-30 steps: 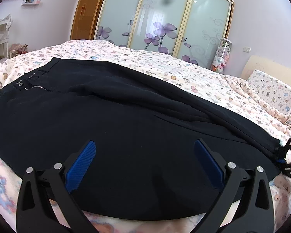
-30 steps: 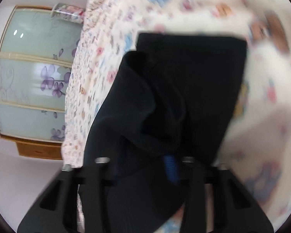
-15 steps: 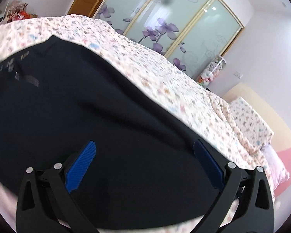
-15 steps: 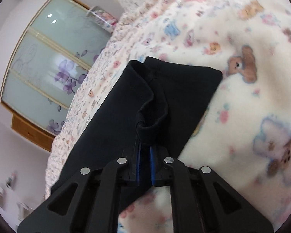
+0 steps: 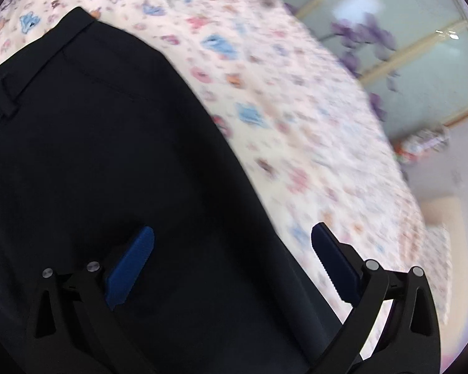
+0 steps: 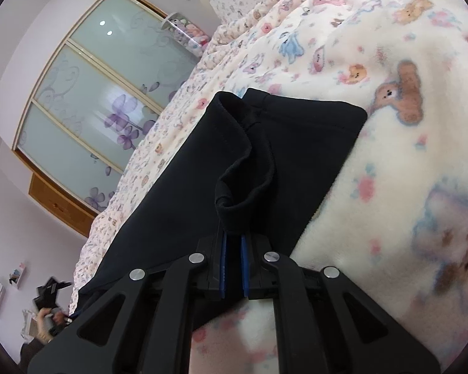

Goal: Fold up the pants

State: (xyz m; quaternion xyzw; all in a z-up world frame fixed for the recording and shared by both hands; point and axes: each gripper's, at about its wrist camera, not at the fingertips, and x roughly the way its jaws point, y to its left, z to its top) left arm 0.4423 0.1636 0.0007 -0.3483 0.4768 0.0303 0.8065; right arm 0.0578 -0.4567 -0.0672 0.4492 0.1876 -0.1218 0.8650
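Black pants lie flat on a bed. In the left wrist view the waistband with a belt loop is at the upper left. My left gripper is open and empty, just above the upper part of the pants. In the right wrist view the leg ends lie on the blanket. My right gripper is shut on the hem of the upper leg, which curls up off the lower leg.
The bed is covered by a cream fleece blanket with bear prints, also in the left wrist view. A sliding glass wardrobe with purple flowers stands behind the bed. The left gripper and hand show far left.
The left gripper has swung toward the waistband end and tilted, still open. The right gripper stays shut on the hem, now lifted a little with the view steadier.
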